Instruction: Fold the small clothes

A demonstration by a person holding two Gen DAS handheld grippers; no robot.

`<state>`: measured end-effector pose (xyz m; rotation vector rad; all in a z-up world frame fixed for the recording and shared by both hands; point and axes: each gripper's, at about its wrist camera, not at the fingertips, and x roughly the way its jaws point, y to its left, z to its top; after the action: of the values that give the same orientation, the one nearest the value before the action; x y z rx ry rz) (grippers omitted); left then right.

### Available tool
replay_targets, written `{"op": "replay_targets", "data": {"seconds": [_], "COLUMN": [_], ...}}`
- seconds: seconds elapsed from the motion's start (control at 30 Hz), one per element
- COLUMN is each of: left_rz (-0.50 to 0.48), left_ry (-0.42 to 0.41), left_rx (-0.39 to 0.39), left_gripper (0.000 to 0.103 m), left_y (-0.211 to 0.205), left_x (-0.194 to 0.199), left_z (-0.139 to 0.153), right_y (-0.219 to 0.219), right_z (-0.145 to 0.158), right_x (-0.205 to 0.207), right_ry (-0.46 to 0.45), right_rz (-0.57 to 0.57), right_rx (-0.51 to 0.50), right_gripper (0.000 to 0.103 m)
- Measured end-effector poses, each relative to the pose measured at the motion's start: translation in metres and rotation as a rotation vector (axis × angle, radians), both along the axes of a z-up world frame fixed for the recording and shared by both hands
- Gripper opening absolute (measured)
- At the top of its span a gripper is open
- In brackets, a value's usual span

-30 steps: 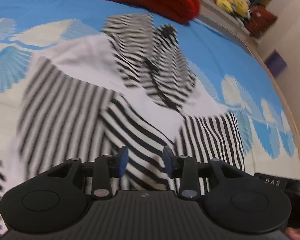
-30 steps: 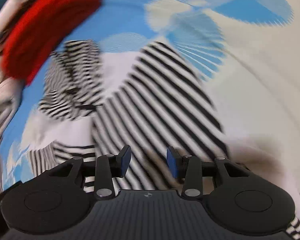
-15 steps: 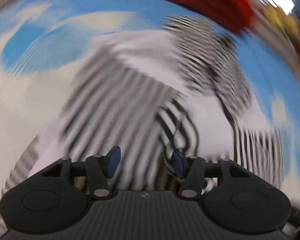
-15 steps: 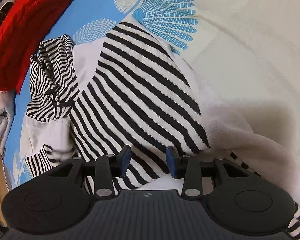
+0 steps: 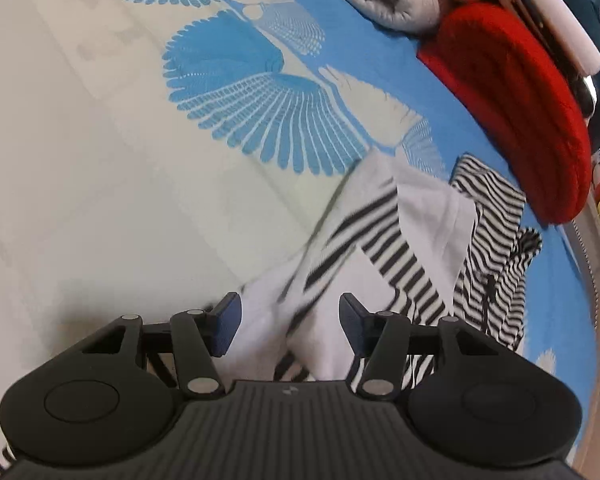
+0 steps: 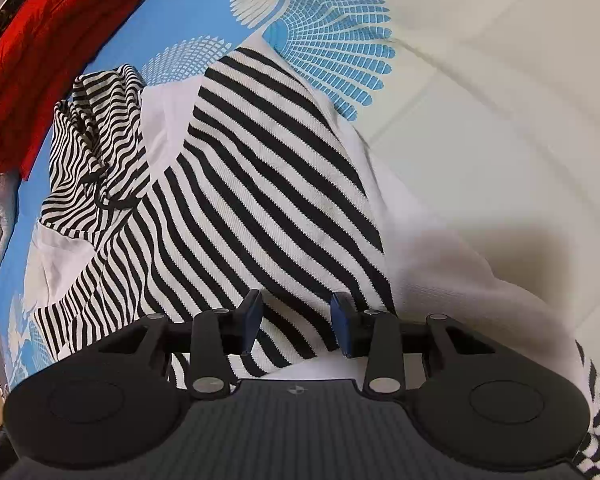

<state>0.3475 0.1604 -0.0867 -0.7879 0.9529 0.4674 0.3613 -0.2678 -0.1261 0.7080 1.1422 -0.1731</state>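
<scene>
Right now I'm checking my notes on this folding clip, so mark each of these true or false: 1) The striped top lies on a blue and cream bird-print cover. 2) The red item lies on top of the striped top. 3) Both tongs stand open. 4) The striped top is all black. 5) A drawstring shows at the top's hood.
1) True: the striped top lies on the cover.
2) False: the red item lies beside it, past the hood.
3) True: left tongs and right tongs both show a gap, pads off the cloth.
4) False: it has black and white stripes with plain white panels.
5) True: a dark drawstring hangs at the hood.
</scene>
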Motion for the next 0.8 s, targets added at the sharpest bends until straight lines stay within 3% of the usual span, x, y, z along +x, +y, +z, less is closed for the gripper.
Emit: {"op": "replay_targets", "data": {"seconds": [0.07,0.2,0.23,0.5,0.57,0.6,0.8], "left_rz": [-0.005,-0.037,-0.048,-0.11,-0.12,-0.13,-0.133], "left_ry": [0.0,-0.005,-0.006,0.052,0.054,0.049,0.0], "left_rx": [-0.023,-0.059,-0.065,-0.12,-0.109,-0.101,0.0], "left_gripper": [0.057,0.027,0.024,0.023,0.019,0.004,0.002], "left_y": [0.007,0.009,0.007,-0.003,-0.004,-0.004,-0.009], "left_x": [0.004,0.007,0.008,0.013,0.014,0.014,-0.002], "left_z": [-0.004,-0.01,-0.011,-0.027,-0.028,-0.027,0.001], "right_y": [0.002,0.011,0.013,0.028,0.03,0.032,0.031], "right_z": [0.006,0.023,0.027,0.03,0.028,0.027,0.026], "right_x": [0.0,0.003,0.004,0.009,0.009,0.01,0.01], "right_ry": [-0.011,-0.088,-0.105,-0.114,-0.106,-0.104,-0.091], "right_rz": [-0.011,0.02,0.029,0.095,0.107,0.109,0.097], "right_rx": [-0.015,-0.033,-0.032,-0.022,-0.019,-0.02,-0.015], "right_gripper": [0.041,0.041,0.041,0.041,0.041,0.041,0.041]}}
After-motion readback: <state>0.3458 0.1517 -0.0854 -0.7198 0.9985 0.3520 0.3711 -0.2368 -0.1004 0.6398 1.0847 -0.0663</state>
